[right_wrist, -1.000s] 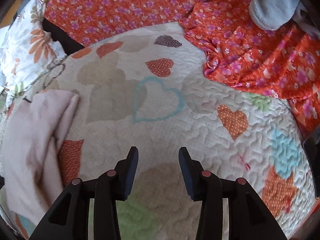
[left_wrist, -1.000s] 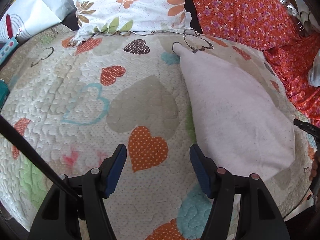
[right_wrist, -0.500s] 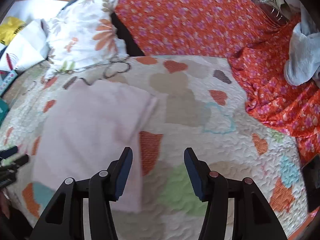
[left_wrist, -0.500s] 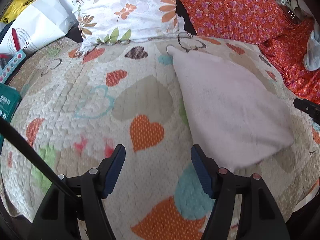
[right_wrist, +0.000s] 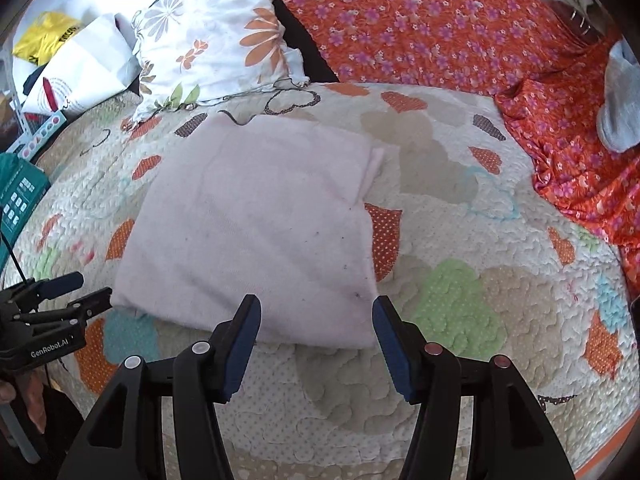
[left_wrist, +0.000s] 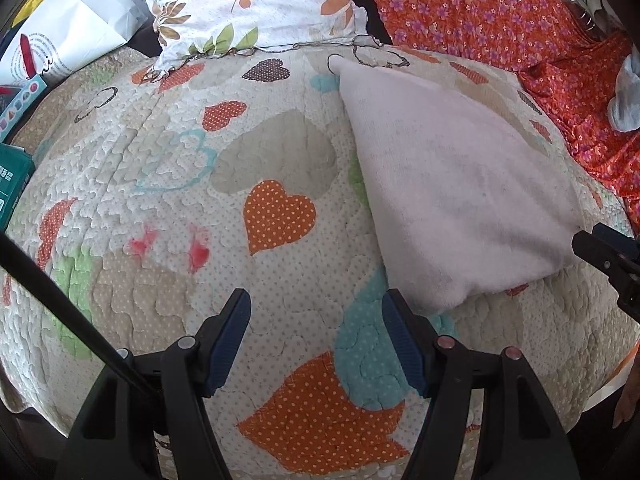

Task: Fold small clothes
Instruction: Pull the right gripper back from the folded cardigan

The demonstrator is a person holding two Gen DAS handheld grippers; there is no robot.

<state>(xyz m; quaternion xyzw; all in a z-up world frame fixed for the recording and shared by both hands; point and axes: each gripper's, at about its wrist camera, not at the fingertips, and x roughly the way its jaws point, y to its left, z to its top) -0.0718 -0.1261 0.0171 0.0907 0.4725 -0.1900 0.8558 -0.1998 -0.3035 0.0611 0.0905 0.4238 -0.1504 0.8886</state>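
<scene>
**Two empty grippers poised at the near edge of a folded pink cloth**

A pale pink, soft terry cloth (right_wrist: 256,216) lies flat on a quilted cream bedspread patterned with coloured hearts (right_wrist: 480,320). It is already doubled over into a rough rectangle; a second layer peeks out along its far right edge.

The right gripper (right_wrist: 316,344), black with blue-padded fingers, has its fingers spread wide and holds nothing. It sits just in front of the cloth's near edge, towards the near right corner. The left gripper (left_wrist: 316,340) is likewise spread and empty, over bare quilt, with the cloth's near corner just beside its right finger.

Judged from this, one fold looks finished and both grippers appear to be between grasps. A further fold would call for each gripper to close on a near corner, catching all layers, then carry that edge over to the far side.

The right wrist view shows the whole cloth, its layered edge, and the left gripper low at the left, near the cloth's near left corner. The left wrist view shows only a slanted slice of the cloth but reveals the tip of the right gripper at its right border. Both show a white floral pillow (right_wrist: 216,40), an orange flowered sheet (right_wrist: 420,24) and a grey garment (right_wrist: 618,100) at the far right.
</scene>
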